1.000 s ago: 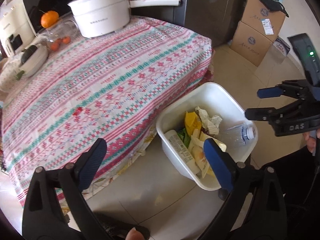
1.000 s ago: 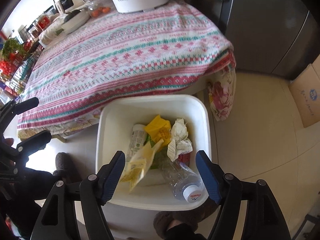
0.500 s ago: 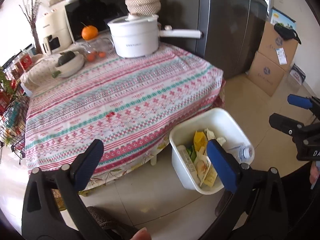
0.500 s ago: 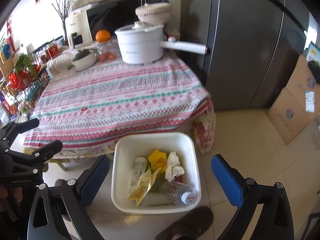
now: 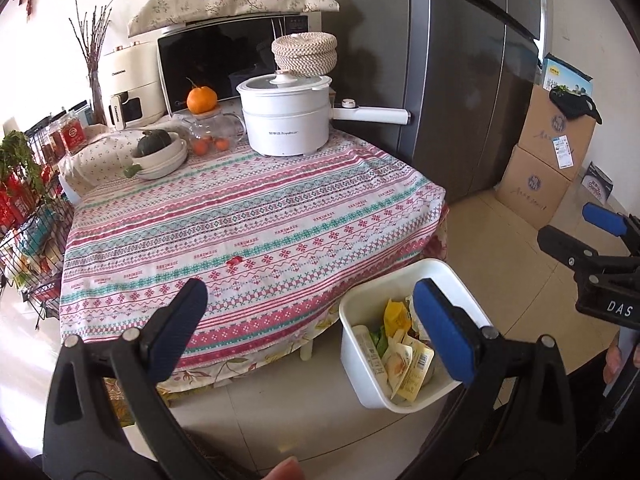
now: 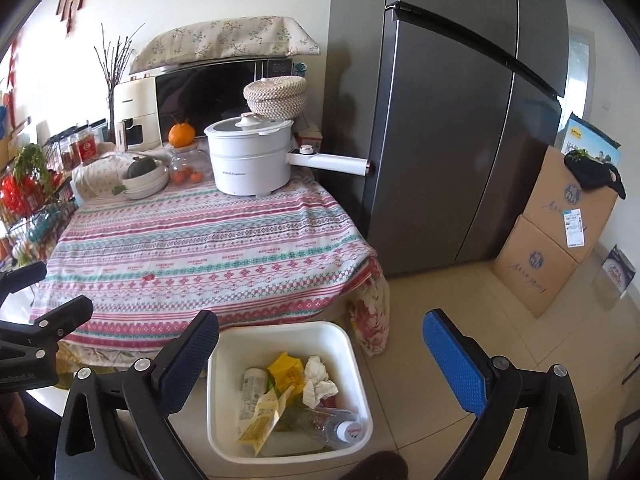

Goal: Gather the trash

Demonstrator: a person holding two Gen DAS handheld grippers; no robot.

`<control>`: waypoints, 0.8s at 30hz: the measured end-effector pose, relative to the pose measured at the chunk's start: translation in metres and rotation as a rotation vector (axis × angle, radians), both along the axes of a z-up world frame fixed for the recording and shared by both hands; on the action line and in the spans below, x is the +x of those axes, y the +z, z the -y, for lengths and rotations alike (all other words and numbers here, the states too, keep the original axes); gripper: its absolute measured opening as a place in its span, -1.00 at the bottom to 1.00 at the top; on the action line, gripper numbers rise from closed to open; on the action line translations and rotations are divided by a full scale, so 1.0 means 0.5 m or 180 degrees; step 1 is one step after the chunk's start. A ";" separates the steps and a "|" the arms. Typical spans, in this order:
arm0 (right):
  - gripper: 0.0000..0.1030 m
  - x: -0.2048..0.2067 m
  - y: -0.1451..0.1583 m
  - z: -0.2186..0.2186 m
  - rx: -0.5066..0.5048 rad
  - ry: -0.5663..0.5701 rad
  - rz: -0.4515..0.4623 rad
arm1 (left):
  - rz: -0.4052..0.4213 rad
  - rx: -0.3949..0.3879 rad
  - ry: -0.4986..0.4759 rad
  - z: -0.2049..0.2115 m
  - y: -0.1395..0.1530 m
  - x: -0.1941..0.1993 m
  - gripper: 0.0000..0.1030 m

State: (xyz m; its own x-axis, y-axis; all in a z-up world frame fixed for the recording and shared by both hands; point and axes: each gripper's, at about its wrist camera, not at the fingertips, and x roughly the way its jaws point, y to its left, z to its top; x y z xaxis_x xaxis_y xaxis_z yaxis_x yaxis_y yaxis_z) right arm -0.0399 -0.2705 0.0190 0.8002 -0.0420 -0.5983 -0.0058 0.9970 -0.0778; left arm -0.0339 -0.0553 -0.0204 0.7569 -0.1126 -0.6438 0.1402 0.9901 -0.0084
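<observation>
On my other gripper [image 5: 608, 276], seen from the left wrist, I read the white letters "DAS" on its black body. The striped tablecloth [image 5: 248, 224] carries the word "HANDMADE", repeated along its pale bands. The cream appliance [image 5: 132, 84] beside the microwave bears a brand on its front and again on its handle; it looks like "CHANGHONG", though I cannot be sure. The white electric pot [image 5: 286, 120] has a small grey brand line, too fine to read. Labels on the cardboard boxes [image 6: 560, 232] are illegible.
</observation>
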 end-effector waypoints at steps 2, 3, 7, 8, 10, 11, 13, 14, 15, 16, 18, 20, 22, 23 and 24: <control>1.00 0.001 0.000 0.002 0.0015 -0.0008 0.0004 | 0.0014 -0.0025 0.0014 -0.003 0.002 -0.002 0.98; 1.00 0.001 0.000 0.003 0.0017 -0.0011 0.0008 | 0.0020 -0.0031 0.0017 -0.004 0.002 -0.002 0.98; 1.00 -0.001 0.001 0.000 0.0012 -0.0012 0.0030 | 0.0028 -0.0027 0.0004 0.000 0.002 -0.004 0.98; 1.00 0.000 0.000 -0.001 0.0005 -0.0007 0.0033 | 0.0031 -0.0026 0.0002 0.000 0.002 -0.005 0.98; 1.00 0.000 0.002 -0.004 -0.0012 -0.0015 0.0054 | 0.0053 -0.0036 0.0012 -0.002 0.004 -0.007 0.98; 1.00 -0.002 0.003 -0.005 -0.0017 -0.0016 0.0068 | 0.0073 -0.0037 0.0024 -0.003 0.005 -0.008 0.98; 1.00 -0.005 0.008 -0.007 -0.0035 -0.0022 0.0111 | 0.0104 -0.0034 0.0044 -0.004 0.007 -0.009 0.98; 1.00 -0.008 0.009 -0.007 -0.0047 -0.0030 0.0139 | 0.0112 -0.0039 0.0053 -0.004 0.008 -0.009 0.98; 1.00 -0.009 0.011 -0.008 -0.0063 -0.0034 0.0165 | 0.0114 -0.0047 0.0058 -0.005 0.008 -0.009 0.98; 1.00 -0.009 0.012 -0.009 -0.0076 -0.0034 0.0181 | 0.0112 -0.0052 0.0062 -0.005 0.008 -0.009 0.98; 1.00 -0.011 0.014 -0.009 -0.0082 -0.0046 0.0207 | 0.0106 -0.0048 0.0059 -0.003 0.007 -0.009 0.99; 1.00 -0.011 0.015 -0.008 -0.0057 -0.0042 0.0208 | 0.0097 -0.0047 0.0056 -0.001 0.006 -0.008 0.99; 1.00 -0.011 0.015 -0.006 -0.0051 -0.0054 0.0210 | 0.0090 -0.0050 0.0050 0.000 0.005 -0.009 0.99; 1.00 -0.009 0.014 -0.005 -0.0048 -0.0050 0.0210 | 0.0088 -0.0053 0.0045 0.001 0.005 -0.009 0.98; 1.00 -0.009 0.014 -0.004 -0.0044 -0.0048 0.0207 | 0.0087 -0.0059 0.0042 0.001 0.005 -0.009 0.98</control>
